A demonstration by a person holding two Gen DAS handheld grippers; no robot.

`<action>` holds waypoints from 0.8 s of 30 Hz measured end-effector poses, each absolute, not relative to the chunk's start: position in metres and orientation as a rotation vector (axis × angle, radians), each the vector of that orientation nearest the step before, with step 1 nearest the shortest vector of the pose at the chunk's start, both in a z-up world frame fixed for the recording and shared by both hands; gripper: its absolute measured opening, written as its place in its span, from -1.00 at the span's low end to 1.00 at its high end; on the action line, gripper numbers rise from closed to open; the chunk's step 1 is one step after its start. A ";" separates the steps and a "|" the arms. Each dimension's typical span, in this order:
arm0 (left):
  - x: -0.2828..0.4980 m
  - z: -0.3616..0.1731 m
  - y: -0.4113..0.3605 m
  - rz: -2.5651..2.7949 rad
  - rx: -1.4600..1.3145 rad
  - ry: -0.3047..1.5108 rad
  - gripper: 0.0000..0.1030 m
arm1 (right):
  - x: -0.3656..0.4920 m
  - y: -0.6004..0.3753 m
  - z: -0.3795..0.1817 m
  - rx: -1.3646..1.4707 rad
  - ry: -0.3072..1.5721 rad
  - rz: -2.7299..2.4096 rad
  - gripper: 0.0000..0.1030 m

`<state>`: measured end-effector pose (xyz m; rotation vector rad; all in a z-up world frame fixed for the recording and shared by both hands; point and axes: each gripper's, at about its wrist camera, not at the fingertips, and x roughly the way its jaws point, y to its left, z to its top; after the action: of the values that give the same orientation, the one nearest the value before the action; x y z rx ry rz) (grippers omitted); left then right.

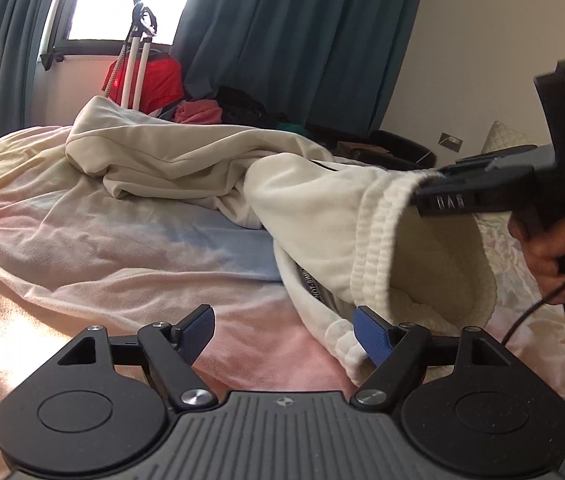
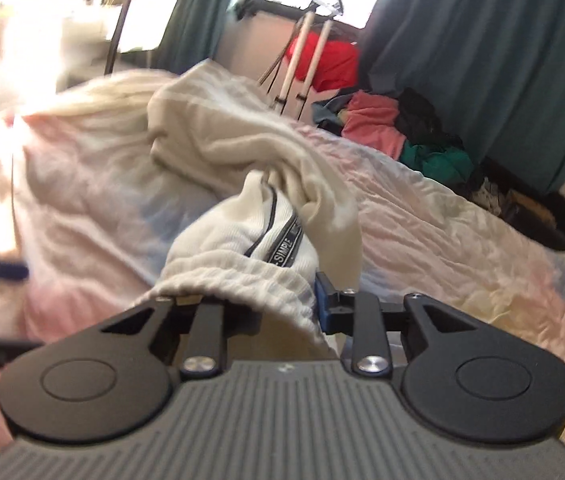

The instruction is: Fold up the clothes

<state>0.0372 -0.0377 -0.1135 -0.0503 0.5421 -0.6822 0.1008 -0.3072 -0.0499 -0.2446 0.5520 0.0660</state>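
Cream trousers [image 1: 314, 208] sprawl over the bed [image 1: 82, 240], waistband [image 1: 378, 240] pinched in the closed right gripper [image 1: 426, 196], while the left gripper [image 1: 286, 334] gapes empty beside the hem, so a one-sided lift could twist them.
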 end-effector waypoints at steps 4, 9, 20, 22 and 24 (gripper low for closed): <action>0.029 -0.112 -0.049 -0.737 -0.017 0.510 0.55 | 0.082 -0.372 -0.038 0.176 0.437 -0.041 -0.75; 0.018 -0.114 -0.062 -0.768 0.037 0.492 0.55 | 0.056 -0.461 -0.060 0.751 0.373 -0.221 -0.75; 0.026 -0.125 -0.108 -0.671 0.253 0.505 0.47 | 0.042 -0.494 -0.088 0.872 0.390 -0.361 -0.76; 0.023 -0.126 -0.103 -0.682 0.249 0.519 0.51 | 0.045 -0.490 -0.086 0.838 0.400 -0.343 -0.76; 0.021 -0.127 -0.094 -0.686 0.224 0.547 0.52 | 0.048 -0.486 -0.081 0.802 0.405 -0.322 -0.76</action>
<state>0.0215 -0.0937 -0.1268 0.2238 0.5466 -0.6858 0.0480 -0.4856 -0.0814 0.8016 0.4052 -0.3221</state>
